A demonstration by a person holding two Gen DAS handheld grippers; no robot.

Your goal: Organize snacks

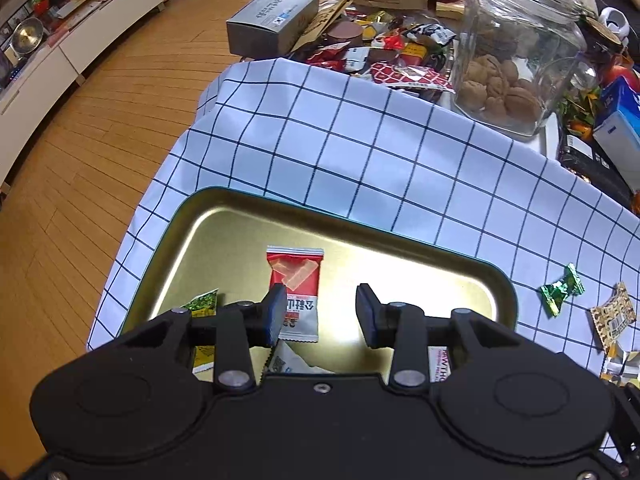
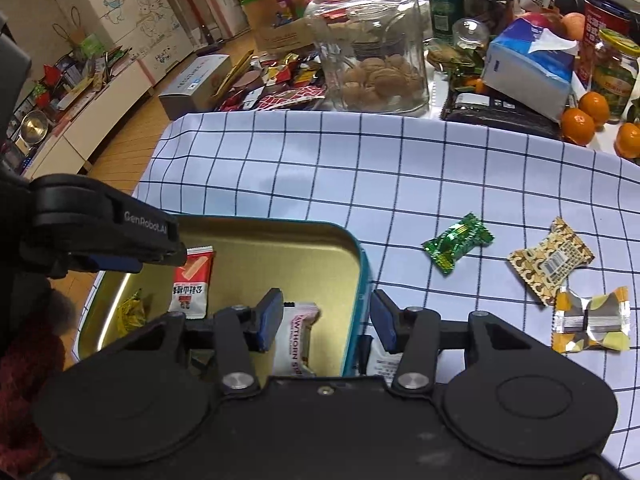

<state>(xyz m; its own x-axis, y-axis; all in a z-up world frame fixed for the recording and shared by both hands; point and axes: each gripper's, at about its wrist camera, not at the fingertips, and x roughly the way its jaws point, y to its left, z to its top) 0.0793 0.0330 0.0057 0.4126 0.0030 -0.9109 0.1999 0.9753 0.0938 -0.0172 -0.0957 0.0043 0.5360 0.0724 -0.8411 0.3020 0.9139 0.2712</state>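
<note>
Left gripper jaws apart, empty, over the tin tray. Right gripper jaws apart, straddling the tray's right rim, nothing pinched. Tray holds a red wafer packet and a pink hawthorn pack. Green foil candy lies at 1 o'clock on the checked cloth: light, crinkly, probably slippery; pinch its middle. Walnut jar at 12 o'clock; wooden floor left.

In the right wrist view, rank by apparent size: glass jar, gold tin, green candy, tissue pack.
1. gold tin, though it lies nearest the camera
2. glass jar
3. tissue pack
4. green candy

The tin and the jar cover similar areas, so their order is unsure.
</note>
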